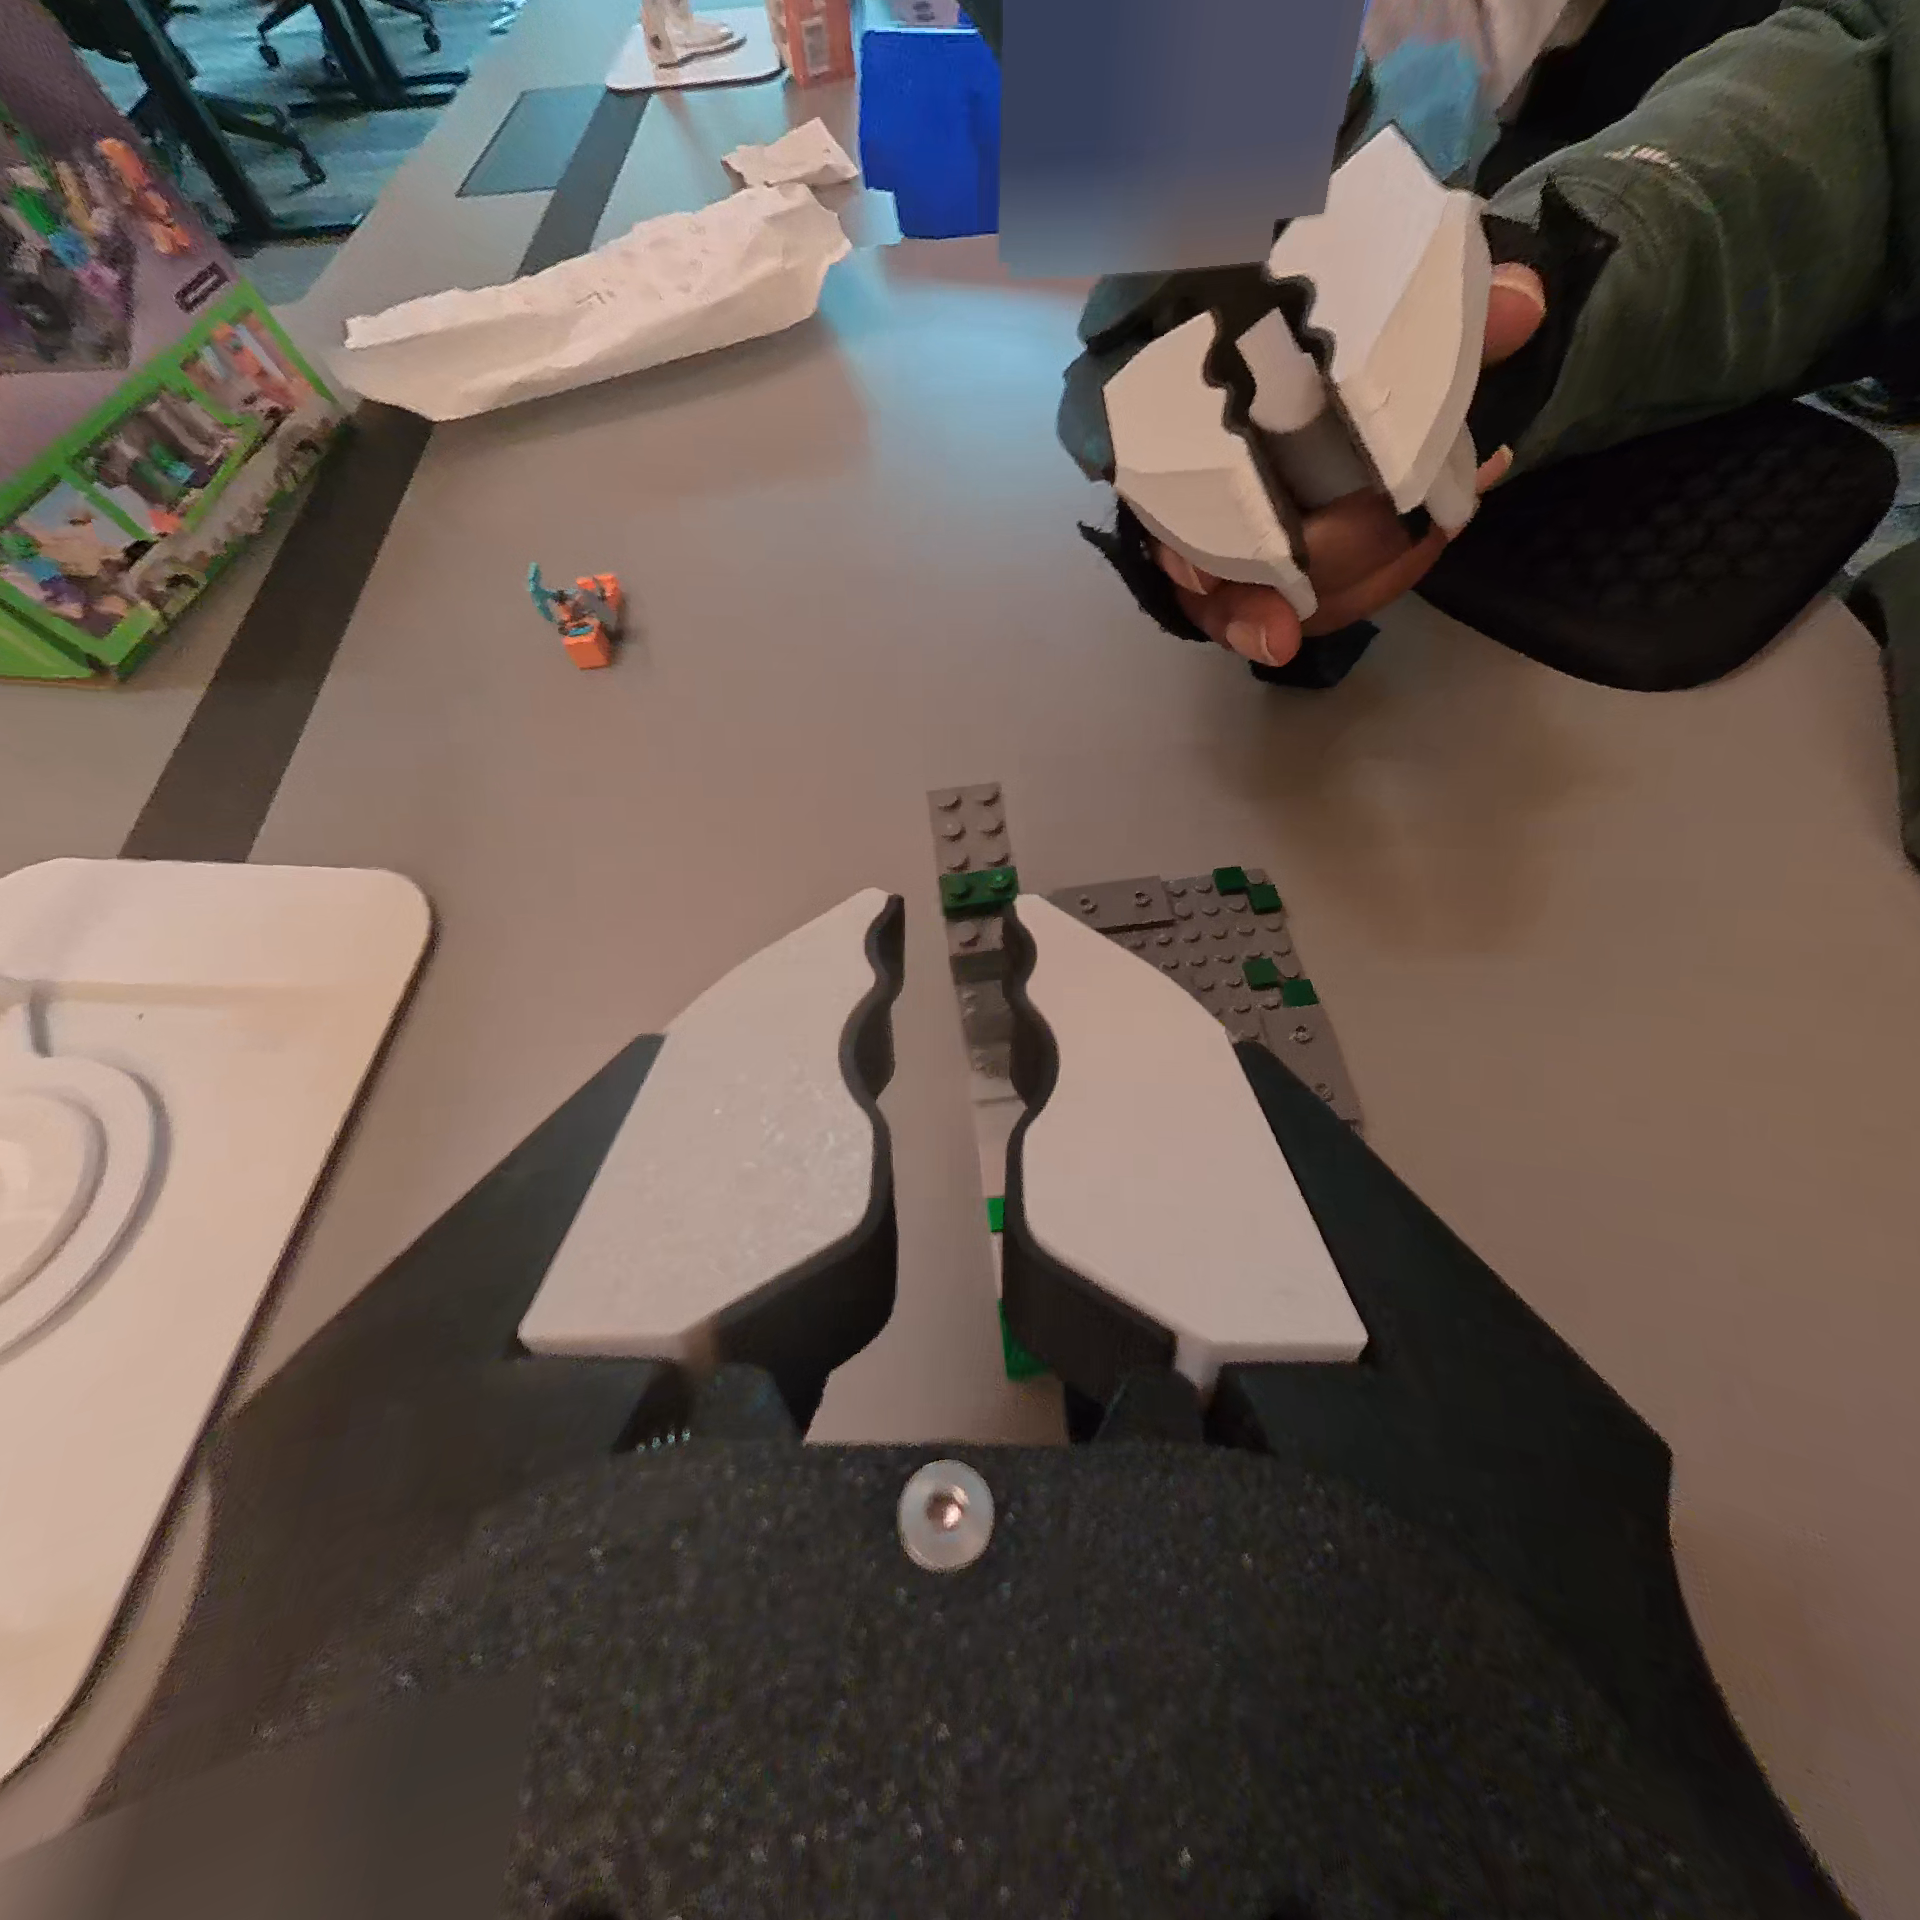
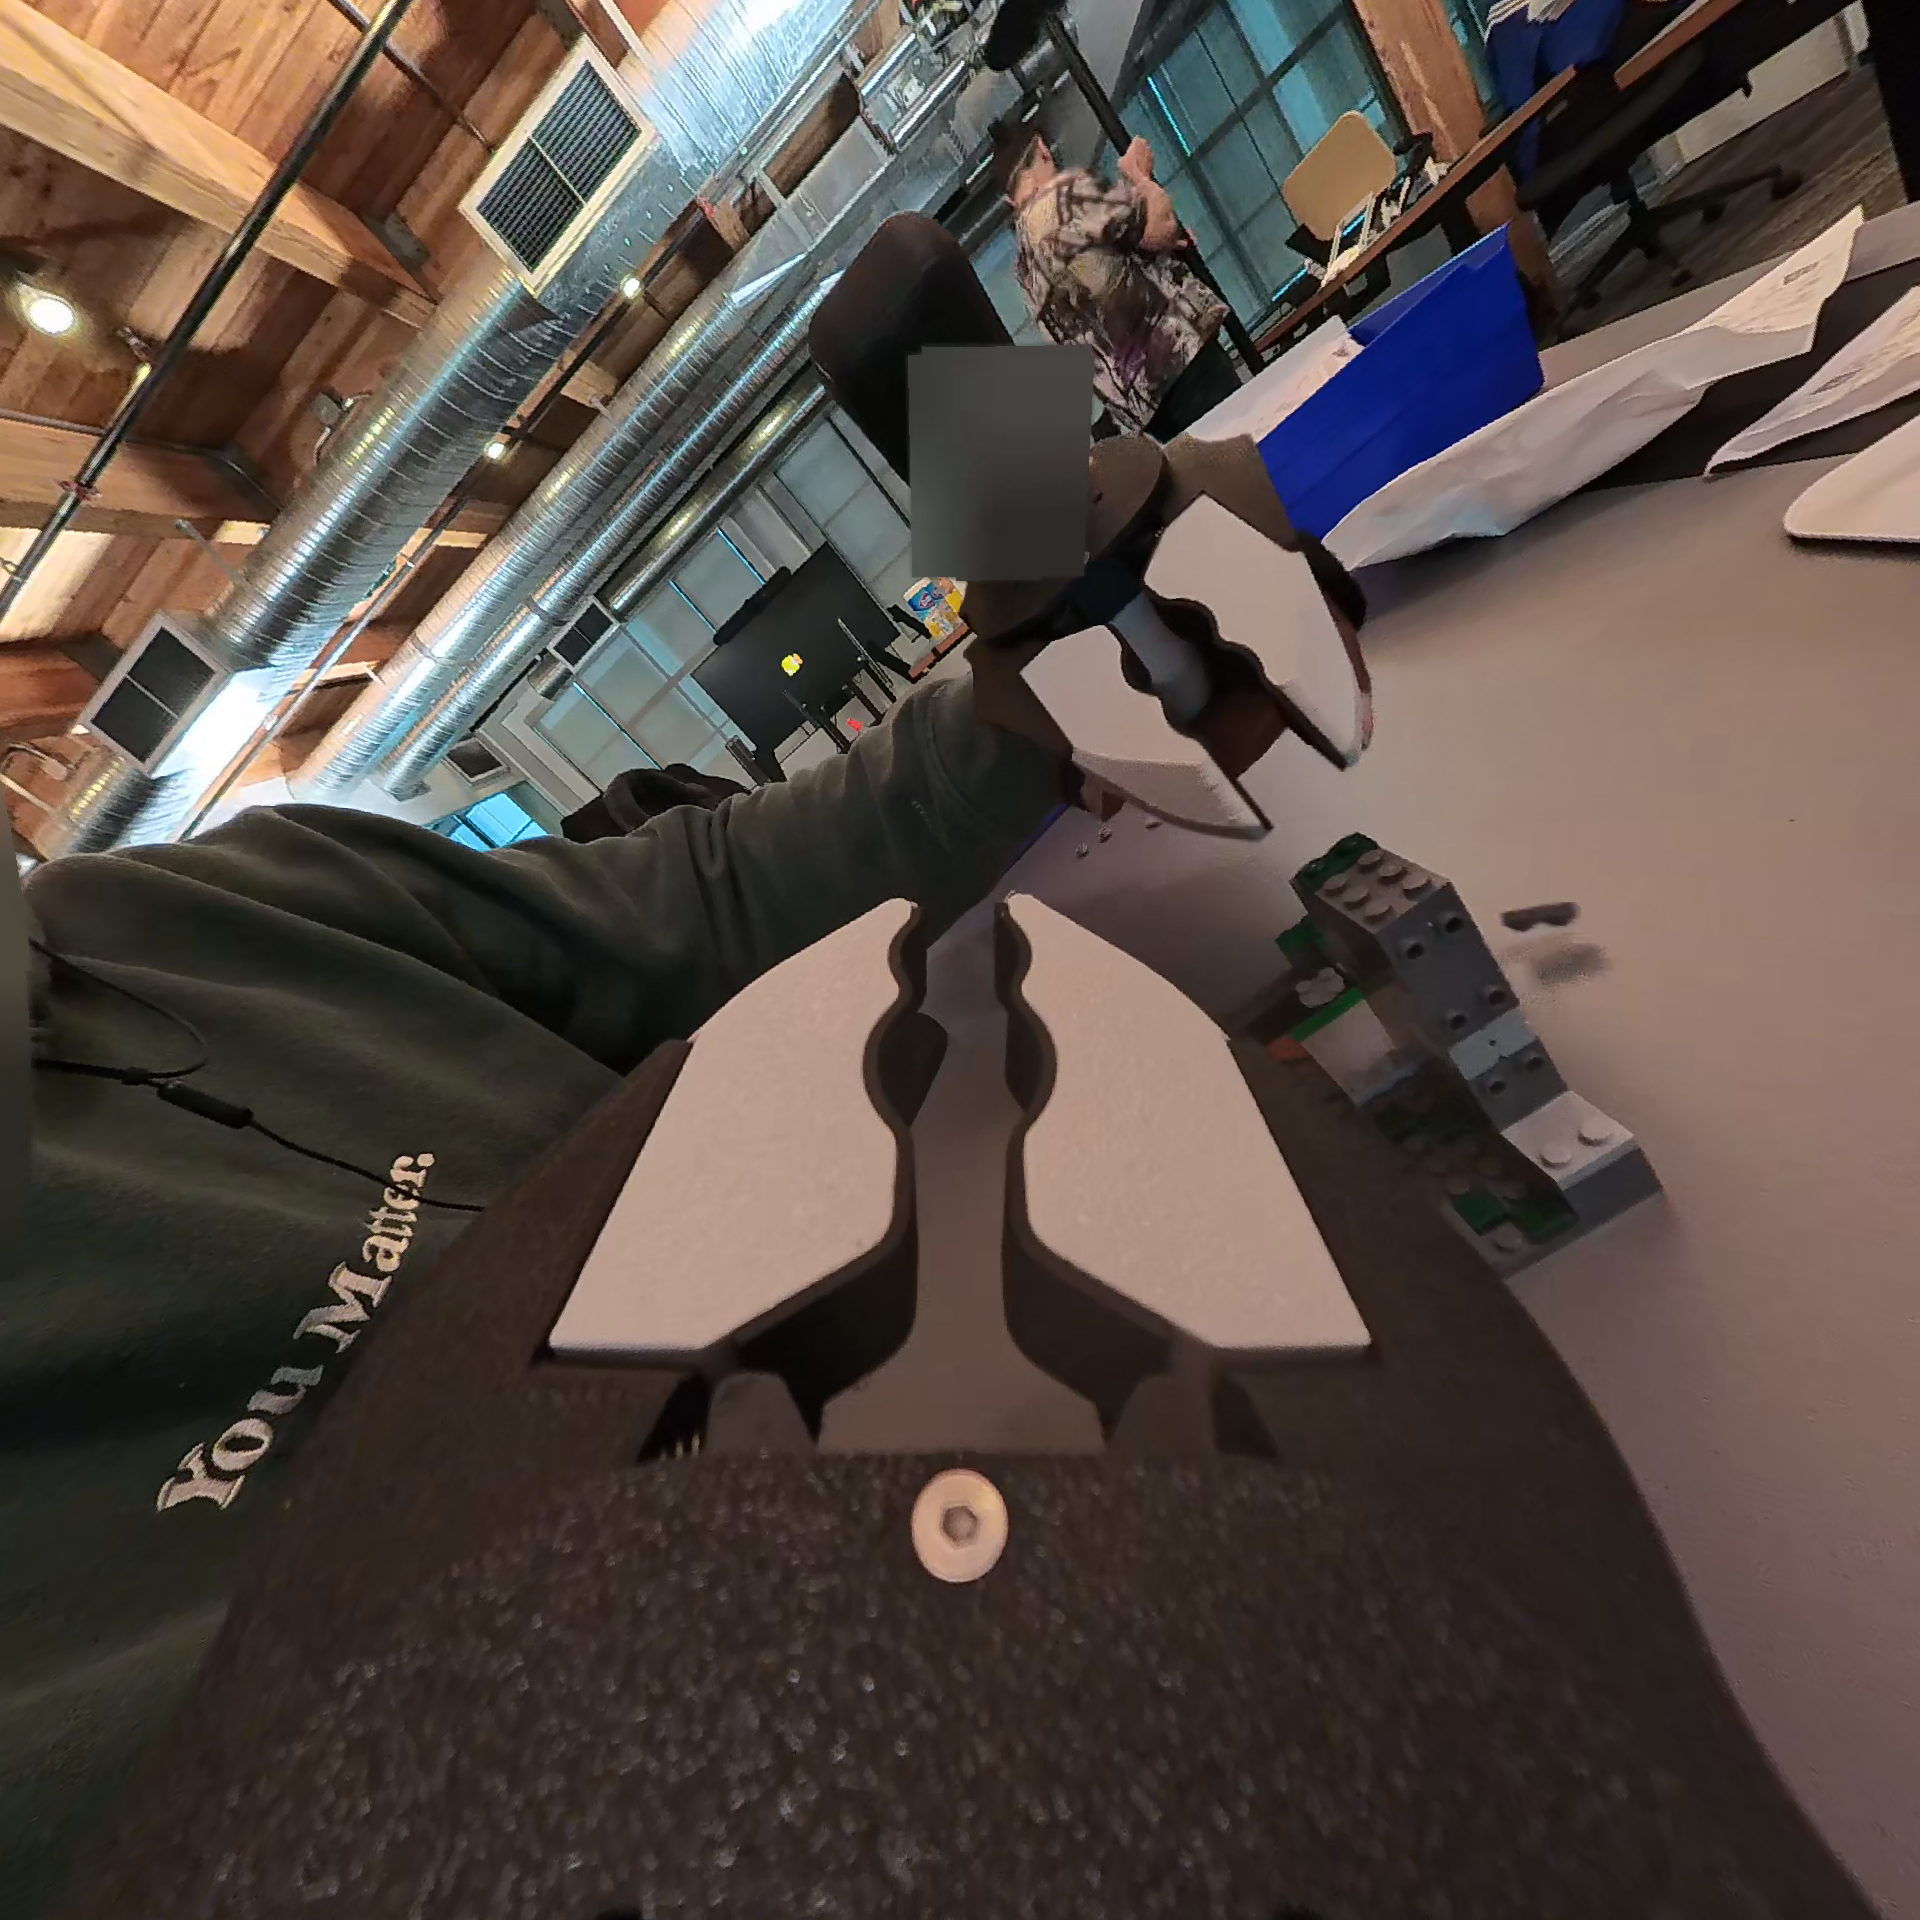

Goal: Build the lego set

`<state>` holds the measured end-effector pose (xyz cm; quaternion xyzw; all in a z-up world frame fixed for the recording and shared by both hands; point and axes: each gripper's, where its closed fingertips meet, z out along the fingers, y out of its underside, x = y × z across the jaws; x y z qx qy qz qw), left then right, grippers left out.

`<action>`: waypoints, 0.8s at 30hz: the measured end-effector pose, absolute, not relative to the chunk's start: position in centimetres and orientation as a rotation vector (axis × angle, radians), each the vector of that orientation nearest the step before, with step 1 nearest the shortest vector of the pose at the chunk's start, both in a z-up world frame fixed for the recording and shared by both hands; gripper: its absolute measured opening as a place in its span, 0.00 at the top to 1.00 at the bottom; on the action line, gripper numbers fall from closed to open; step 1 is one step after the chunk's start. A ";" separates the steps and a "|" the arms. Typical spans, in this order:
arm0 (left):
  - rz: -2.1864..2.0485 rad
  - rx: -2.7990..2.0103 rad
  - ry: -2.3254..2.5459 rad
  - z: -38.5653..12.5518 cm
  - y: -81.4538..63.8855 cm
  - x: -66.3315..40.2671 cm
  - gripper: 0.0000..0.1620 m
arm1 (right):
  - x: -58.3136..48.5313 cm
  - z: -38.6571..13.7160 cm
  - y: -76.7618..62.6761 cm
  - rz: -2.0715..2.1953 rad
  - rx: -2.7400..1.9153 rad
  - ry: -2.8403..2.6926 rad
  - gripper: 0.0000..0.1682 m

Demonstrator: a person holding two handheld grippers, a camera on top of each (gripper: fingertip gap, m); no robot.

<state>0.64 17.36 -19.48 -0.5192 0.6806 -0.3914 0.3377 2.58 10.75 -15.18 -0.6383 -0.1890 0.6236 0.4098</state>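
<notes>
Left gripper [image 1: 958,920]: low over the grey bench [image 1: 727,790], jaws slightly spread, with a narrow gap and nothing pinched between them; the tips sit just above the lego build.
Right gripper [image 2: 956,914]: lifted off the bench and tipped on its side, jaws a little apart and holding nothing; in the left wrist view it shows off to the right [image 1: 1262,416], held in a hand [image 1: 1288,582] in a dark fingerless glove.
Lego build [image 1: 977,935]: a grey strip with a green plate across it, lying on the bench right under the left jaws, beside a wider grey plate [image 1: 1216,956] with small green tiles. In the right wrist view it looks like a stepped grey block [image 2: 1455,1018] with green at its foot.
Minifigure [image 1: 582,618]: small orange and teal piece, alone on the bench, well apart from the build.
Box [image 1: 135,447]: green-edged set box at the left bench edge.
Paper bag [image 1: 603,301]: crumpled white, far side of the bench.
Blue bin [image 1: 925,135]: behind the bag.
White mat [image 1: 156,1143]: near left corner.
Sleeve [image 2: 416,987]: dark green, filling the left of the right wrist view.
</notes>
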 end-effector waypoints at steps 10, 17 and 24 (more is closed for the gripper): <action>-0.728 -1.569 1.946 -24.7 20.9 -1.6 0.87 | 2.4 -15.4 10.7 1.586 -1.614 -0.477 0.93; -0.642 -1.611 2.042 -27.0 21.9 -0.6 0.88 | 2.6 -15.4 10.6 1.591 -1.610 -0.478 0.93; -0.603 -1.653 2.070 -27.7 21.8 -1.1 0.93 | 2.6 -15.6 10.5 1.576 -1.615 -0.497 0.93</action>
